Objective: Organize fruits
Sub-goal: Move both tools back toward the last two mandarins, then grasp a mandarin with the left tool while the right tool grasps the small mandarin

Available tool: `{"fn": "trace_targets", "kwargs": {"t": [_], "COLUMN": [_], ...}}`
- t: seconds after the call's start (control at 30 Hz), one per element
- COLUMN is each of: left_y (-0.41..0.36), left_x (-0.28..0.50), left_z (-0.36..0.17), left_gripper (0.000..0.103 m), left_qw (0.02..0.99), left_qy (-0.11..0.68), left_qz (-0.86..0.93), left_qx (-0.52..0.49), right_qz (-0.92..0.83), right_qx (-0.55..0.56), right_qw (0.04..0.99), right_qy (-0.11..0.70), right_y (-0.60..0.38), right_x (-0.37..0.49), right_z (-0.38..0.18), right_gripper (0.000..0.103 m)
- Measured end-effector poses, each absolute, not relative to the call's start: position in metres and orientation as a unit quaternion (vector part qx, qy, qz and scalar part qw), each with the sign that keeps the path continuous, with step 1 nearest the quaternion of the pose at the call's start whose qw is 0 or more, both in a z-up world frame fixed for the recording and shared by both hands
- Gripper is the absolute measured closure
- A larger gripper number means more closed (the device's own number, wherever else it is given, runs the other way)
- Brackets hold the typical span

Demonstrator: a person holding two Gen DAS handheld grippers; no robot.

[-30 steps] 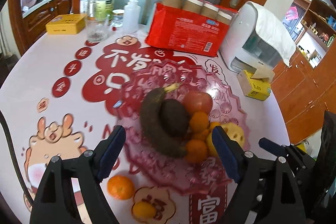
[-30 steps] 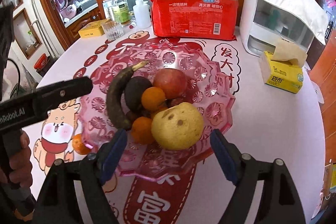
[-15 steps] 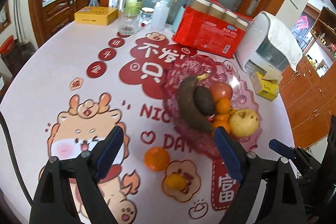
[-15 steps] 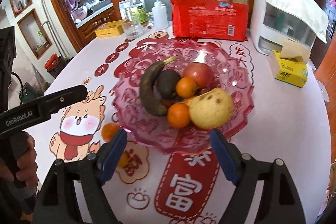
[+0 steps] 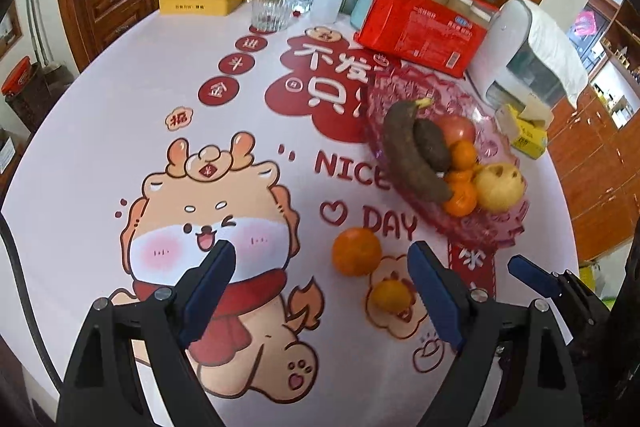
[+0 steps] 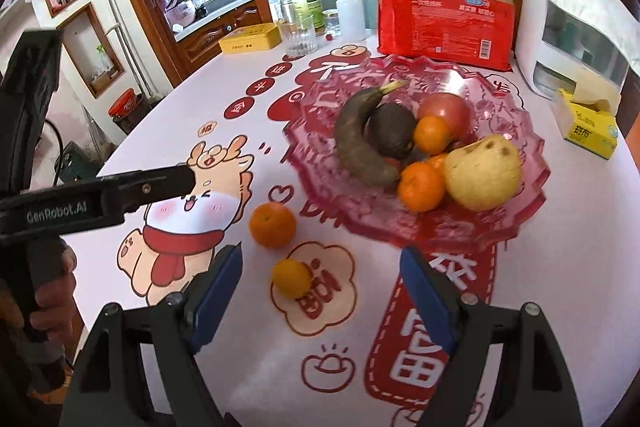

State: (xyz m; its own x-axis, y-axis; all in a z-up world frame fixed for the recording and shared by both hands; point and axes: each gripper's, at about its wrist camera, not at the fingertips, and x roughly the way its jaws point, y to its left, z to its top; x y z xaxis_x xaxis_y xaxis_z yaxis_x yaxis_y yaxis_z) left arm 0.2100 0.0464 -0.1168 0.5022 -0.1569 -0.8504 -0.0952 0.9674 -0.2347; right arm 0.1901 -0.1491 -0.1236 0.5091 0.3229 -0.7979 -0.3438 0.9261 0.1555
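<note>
Nearest in each wrist view are the tools themselves. The left gripper (image 5: 320, 291) has its blue fingers (image 5: 208, 283) spread wide with nothing between them, poised above the cartoon print on the table (image 5: 100, 99). The right gripper (image 6: 320, 291) is spread just as wide and equally empty.

Just beyond the right gripper lie 2 loose fruits on the table: a small yellow-orange citrus (image 6: 291, 277) nearest, and a larger orange (image 6: 272, 223) a little farther and to its left. The 2 are near each other but apart, and both sit outside the bowl, close to its near-left rim. In the left wrist view the same orange (image 5: 356, 251) and citrus (image 5: 390, 294) show toward the right, close to the right finger.

Farther on stands the pink bowl (image 6: 516, 211), already holding a dark banana (image 6: 356, 143), a dark avocado (image 6: 390, 131), a red apple (image 6: 448, 111), several small oranges (image 6: 420, 187) and a yellow pear (image 6: 484, 173).

Farthest are a red pack of cups (image 6: 444, 23), a glass (image 6: 298, 35), bottles and a white appliance (image 6: 572, 27).

Judged from this, the step in hand is collecting the last 2 strays. The next move calls for lowering one gripper so its fingers straddle a stray, probably the citrus, closing gently since round fruit may roll, then lifting it over the rim.
</note>
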Motion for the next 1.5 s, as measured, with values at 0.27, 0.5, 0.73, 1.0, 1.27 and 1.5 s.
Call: {"fn": "trace_targets", "kwargs": {"t": [0.27,0.5,0.73,1.0,1.27,1.5], "left_y": [0.049,0.038,0.019,0.003,-0.01,-0.007], "left_x": [0.224,0.243,0.258,0.267,0.273,0.275], "left_z": [-0.135,-0.161,-0.192,-0.211,-0.215,-0.214], "left_gripper": [0.016,0.016,0.016,0.019,0.036,0.058], "left_qw": [0.839,0.812,0.787,0.782,0.792,0.794], "left_qy": [0.531,0.571,0.598,0.602,0.588,0.581], "left_qz": [-0.054,-0.089,-0.134,-0.152,-0.159,-0.17], "left_qx": [-0.107,-0.083,-0.068,-0.061,-0.042,-0.054], "right_qz": [0.19,0.157,0.139,0.156,0.173,0.179], "right_qx": [-0.05,-0.065,-0.067,-0.083,-0.081,-0.076], "right_qw": [0.876,0.876,0.873,0.862,0.852,0.849], "right_qy": [0.44,0.451,0.463,0.476,0.488,0.491], "right_y": [-0.121,-0.111,-0.106,-0.099,-0.099,-0.097], "right_x": [0.171,0.163,0.165,0.175,0.185,0.19], "right_z": [-0.142,-0.164,-0.182,-0.195,-0.204,-0.207], "right_gripper": [0.021,0.021,0.029,0.046,0.058,0.066]}}
